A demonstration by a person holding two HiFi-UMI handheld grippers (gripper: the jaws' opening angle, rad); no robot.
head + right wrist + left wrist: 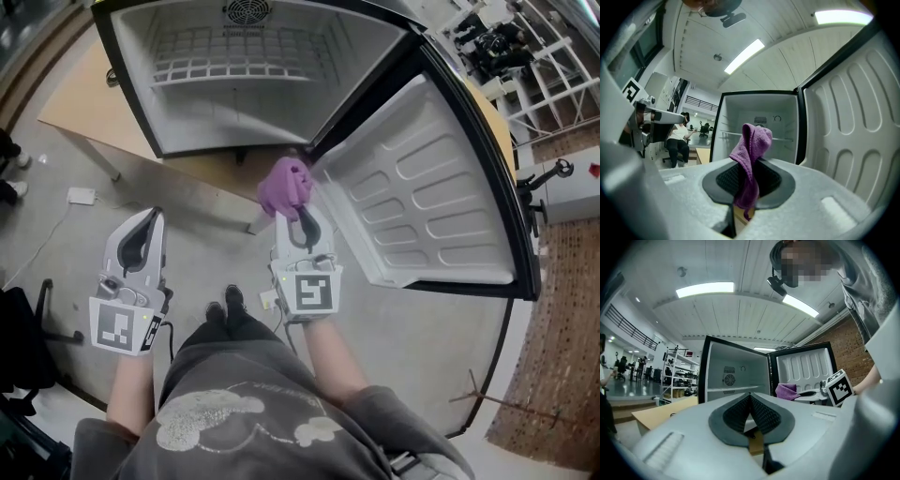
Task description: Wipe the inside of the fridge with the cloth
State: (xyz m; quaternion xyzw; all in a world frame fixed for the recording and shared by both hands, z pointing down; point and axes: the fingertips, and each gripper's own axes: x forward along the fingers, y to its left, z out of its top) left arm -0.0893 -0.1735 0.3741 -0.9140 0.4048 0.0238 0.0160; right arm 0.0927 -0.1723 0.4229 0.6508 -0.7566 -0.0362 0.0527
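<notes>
Cloth: the purple cloth (751, 154) is bunched and pinched between the jaws of the right tool (294, 212). A fold stands up above the jaws and a tail hangs below them.
Cloth's place: it is out in front of the fridge (133, 80), near the lower edge of the opening on the hinge side. It touches no inner wall.
Right tool: clenched on the cloth and pointed towards the fridge's opening.
Left tool: the left tool (751, 401) has its jaws pressed together with nothing between them. It is held back from the fridge, further off than the right tool.
Fridge: it stands open on a wooden worktop (80, 108). The door (422, 187) is swung wide to the right of the cabinet, so both the cabinet and the door's ribbed lining can be reached.
Inside the fridge: one wire shelf (239, 56) and bare pale walls. Neither dirt nor wet streaks can be made out.
Progress: the door is open and the cloth is in the grip, so the preparation looks done. The wiping itself seems not yet begun.
Left to do: carry the cloth into the fridge and pass it over the walls, floor and shelf.
</notes>
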